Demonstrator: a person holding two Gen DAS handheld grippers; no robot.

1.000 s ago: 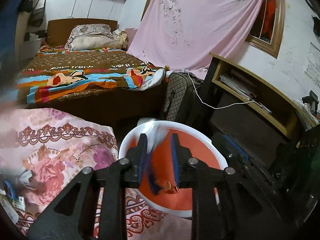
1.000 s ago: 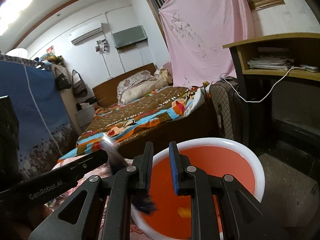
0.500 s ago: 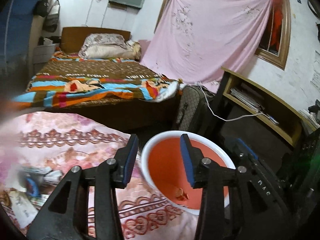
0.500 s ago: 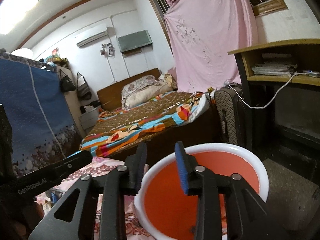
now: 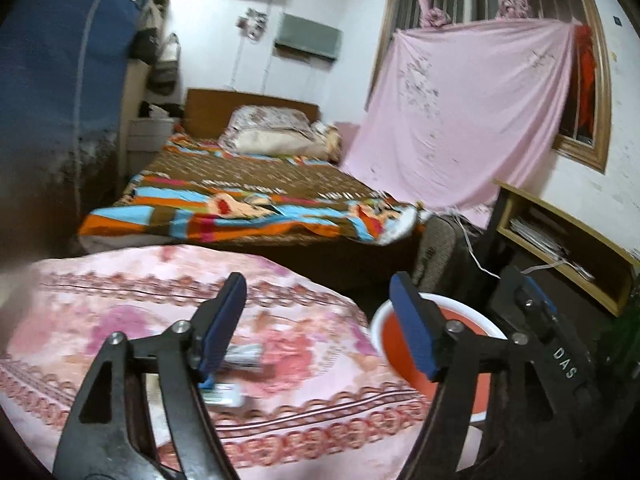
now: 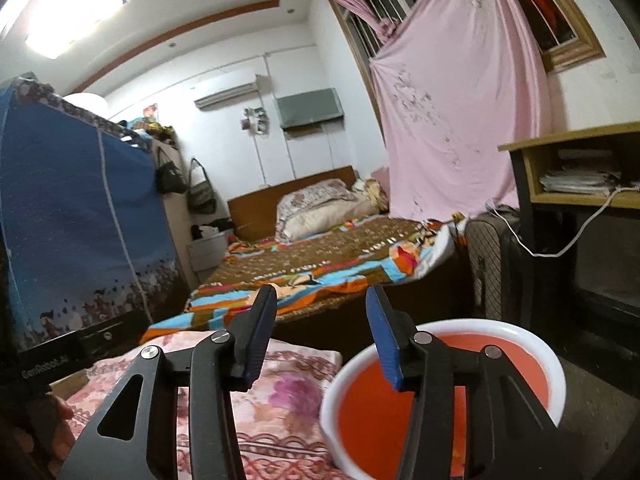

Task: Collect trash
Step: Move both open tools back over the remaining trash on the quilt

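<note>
An orange basin with a white rim (image 5: 476,312) stands at the right edge of the pink flowered cloth (image 5: 132,300); it also shows in the right wrist view (image 6: 516,360). My left gripper (image 5: 316,324) is open and empty above the cloth, left of the basin. Blurred wrappers (image 5: 240,354) (image 5: 222,394) lie on the cloth by its left finger. My right gripper (image 6: 320,338) is open and empty, its right finger over the basin's near rim. The other gripper's body (image 5: 556,344) shows at right in the left wrist view.
A bed with a striped blanket (image 5: 248,200) lies beyond the cloth. A wooden shelf unit (image 5: 560,240) and a dark suitcase (image 6: 492,264) stand at right. A blue fabric wardrobe (image 6: 72,220) stands at left. A pink sheet (image 5: 460,120) hangs over the window.
Both grippers opened wide from nearly shut. Trash dropped into the basin. The left gripper swung left from over the basin to over the cloth, and both views tilted up.
</note>
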